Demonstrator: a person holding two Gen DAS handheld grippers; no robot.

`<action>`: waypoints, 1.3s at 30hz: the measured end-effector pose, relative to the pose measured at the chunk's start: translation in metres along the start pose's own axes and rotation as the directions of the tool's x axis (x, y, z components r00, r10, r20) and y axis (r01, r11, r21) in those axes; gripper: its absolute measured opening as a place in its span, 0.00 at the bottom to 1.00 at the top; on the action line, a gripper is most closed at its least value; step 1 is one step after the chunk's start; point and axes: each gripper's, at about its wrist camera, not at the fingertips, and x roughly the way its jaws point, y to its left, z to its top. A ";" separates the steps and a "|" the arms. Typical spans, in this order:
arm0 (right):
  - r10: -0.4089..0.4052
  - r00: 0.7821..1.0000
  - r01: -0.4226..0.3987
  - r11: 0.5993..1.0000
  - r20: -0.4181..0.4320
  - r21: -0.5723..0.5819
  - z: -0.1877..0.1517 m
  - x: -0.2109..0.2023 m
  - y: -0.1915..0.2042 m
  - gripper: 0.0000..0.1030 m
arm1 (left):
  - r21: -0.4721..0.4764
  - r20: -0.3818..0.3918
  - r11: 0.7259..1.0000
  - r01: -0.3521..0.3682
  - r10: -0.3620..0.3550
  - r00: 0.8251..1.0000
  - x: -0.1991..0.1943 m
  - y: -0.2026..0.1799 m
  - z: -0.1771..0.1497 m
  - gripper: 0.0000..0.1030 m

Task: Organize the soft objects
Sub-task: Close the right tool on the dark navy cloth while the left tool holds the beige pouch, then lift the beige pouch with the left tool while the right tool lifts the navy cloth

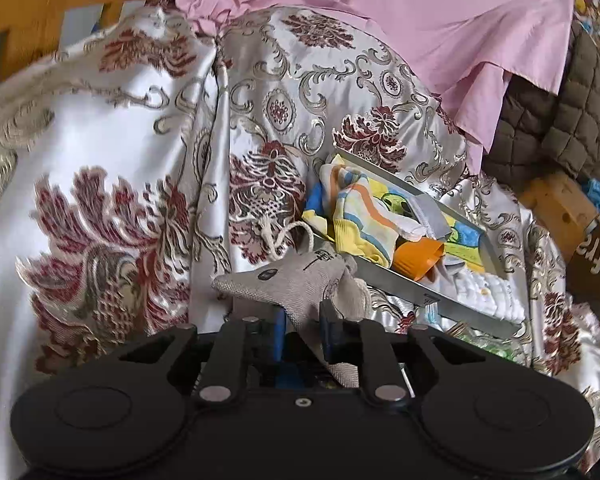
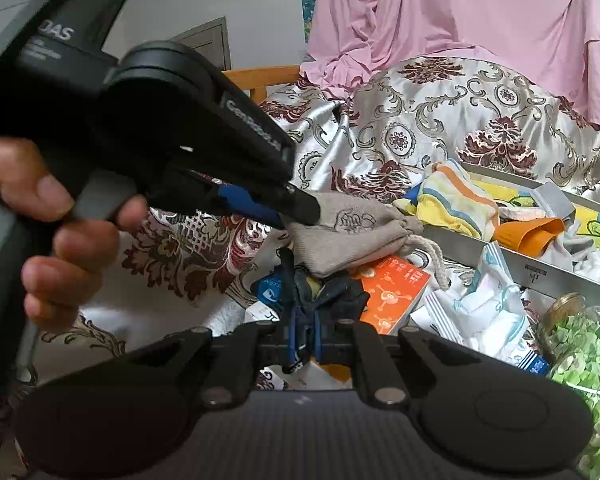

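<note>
My left gripper (image 1: 303,322) is shut on a grey drawstring pouch (image 1: 300,280) and holds it above the floral satin bedspread (image 1: 120,140). In the right wrist view the left gripper (image 2: 296,210) grips the same pouch (image 2: 348,232) by its left end. My right gripper (image 2: 305,338) is shut on a dark blue-black piece of fabric (image 2: 320,292) that hangs just below the pouch. A grey metal tray (image 1: 404,284) to the right holds a striped sock (image 1: 360,216), an orange item (image 1: 418,258) and other small cloths.
An orange box (image 2: 392,292), white plastic packets (image 2: 480,312) and a glass jar of green bits (image 2: 584,344) lie beside the tray (image 2: 540,268). Pink cloth (image 1: 420,20) drapes behind. A brown quilt (image 1: 552,116) and a wooden bed rail (image 1: 40,12) border the bedspread.
</note>
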 end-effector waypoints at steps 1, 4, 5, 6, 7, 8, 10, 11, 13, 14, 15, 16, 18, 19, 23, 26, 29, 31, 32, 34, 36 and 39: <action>0.000 1.000 0.000 1.000 0.000 -0.002 0.000 0.000 0.000 0.09 | -0.014 -0.003 1.000 0.006 -0.006 1.000 0.002 0.002 0.000 0.25; -0.001 1.000 0.001 1.000 0.000 -0.004 0.000 0.000 0.000 0.09 | -0.073 -0.014 0.997 0.027 -0.028 1.000 0.009 0.010 0.000 0.29; -0.002 1.000 0.002 1.000 0.001 -0.006 0.000 0.000 0.000 0.09 | -0.105 -0.020 0.994 0.037 -0.039 0.999 0.011 0.013 0.000 0.29; -0.005 1.000 0.005 1.000 0.003 -0.009 -0.001 0.000 0.001 0.09 | -0.125 -0.022 0.991 0.043 -0.046 0.999 0.013 0.015 -0.001 0.29; -0.008 1.000 0.008 1.000 0.004 -0.013 -0.001 0.000 0.001 0.09 | -0.141 -0.024 0.989 0.052 -0.056 0.998 0.014 0.017 -0.001 0.29; -0.010 1.000 0.010 1.000 0.005 -0.016 -0.001 0.000 0.002 0.09 | -0.155 -0.024 0.987 0.053 -0.057 0.998 0.016 0.018 -0.001 0.29; -0.015 1.000 0.015 1.000 0.006 -0.025 -0.001 0.000 0.003 0.09 | -0.184 -0.028 0.982 0.046 -0.052 0.998 0.018 0.021 -0.001 0.29; -0.017 1.000 0.017 0.999 0.005 -0.032 0.000 0.000 0.003 0.09 | -0.201 -0.029 0.979 0.043 -0.050 0.998 0.019 0.023 -0.001 0.29; -0.020 1.000 0.020 0.999 0.005 -0.045 -0.001 0.000 0.005 0.09 | -0.245 -0.038 0.969 0.041 -0.052 0.998 0.022 0.029 -0.001 0.29; -0.021 1.000 0.021 0.999 0.005 -0.047 -0.001 0.000 0.006 0.09 | -0.261 -0.043 0.964 0.042 -0.055 0.998 0.023 0.031 -0.002 0.28; -0.021 1.000 0.022 0.999 0.006 -0.049 -0.001 0.000 0.006 0.09 | -0.278 -0.048 0.960 0.044 -0.060 0.997 0.025 0.033 -0.002 0.28; -0.021 1.000 0.021 0.999 0.005 -0.049 -0.001 0.000 0.006 0.09 | -0.293 -0.053 0.955 0.049 -0.067 0.996 0.027 0.035 -0.003 0.28; -0.019 1.000 0.020 0.999 0.004 -0.047 -0.001 0.000 0.005 0.09 | -0.324 -0.058 0.944 0.061 -0.084 0.995 0.030 0.038 -0.004 0.28; -0.019 1.000 0.019 0.999 0.004 -0.047 -0.001 0.000 0.006 0.09 | -0.339 -0.059 0.938 0.067 -0.093 0.994 0.031 0.040 -0.005 0.28; -0.018 1.000 0.018 0.999 0.003 -0.050 -0.001 0.000 0.006 0.09 | -0.381 -0.049 0.921 0.084 -0.110 0.993 0.036 0.045 -0.006 0.44; -0.019 1.000 0.019 0.998 0.003 -0.054 -0.001 -0.001 0.007 0.09 | -0.412 -0.045 0.905 0.106 -0.137 0.990 0.041 0.048 -0.006 0.46; -0.019 1.000 0.020 0.998 0.004 -0.054 -0.002 0.000 0.007 0.09 | -0.443 -0.039 0.887 0.128 -0.162 0.986 0.046 0.049 -0.005 0.47; -0.027 1.000 0.027 0.998 0.008 -0.054 -0.002 0.000 0.006 0.09 | -0.451 -0.029 0.881 0.145 -0.177 0.984 0.047 0.049 -0.004 0.47; -0.034 0.999 0.035 0.998 0.011 -0.054 -0.002 0.000 0.006 0.09 | -0.457 -0.024 0.876 0.155 -0.186 0.982 0.047 0.049 -0.003 0.47; -0.052 0.999 0.053 0.997 0.014 -0.053 -0.002 0.000 0.006 0.09 | -0.473 -0.008 0.864 0.172 -0.200 0.980 0.047 0.050 -0.001 0.47; -0.063 0.998 0.064 0.997 0.014 -0.045 -0.002 -0.001 0.003 0.09 | -0.480 -0.009 0.859 0.178 -0.208 0.978 0.049 0.050 0.001 0.47; -0.065 0.998 0.065 0.997 0.014 -0.039 -0.002 0.000 0.002 0.09 | -0.484 -0.033 0.859 0.166 -0.208 0.978 0.056 0.050 0.001 0.35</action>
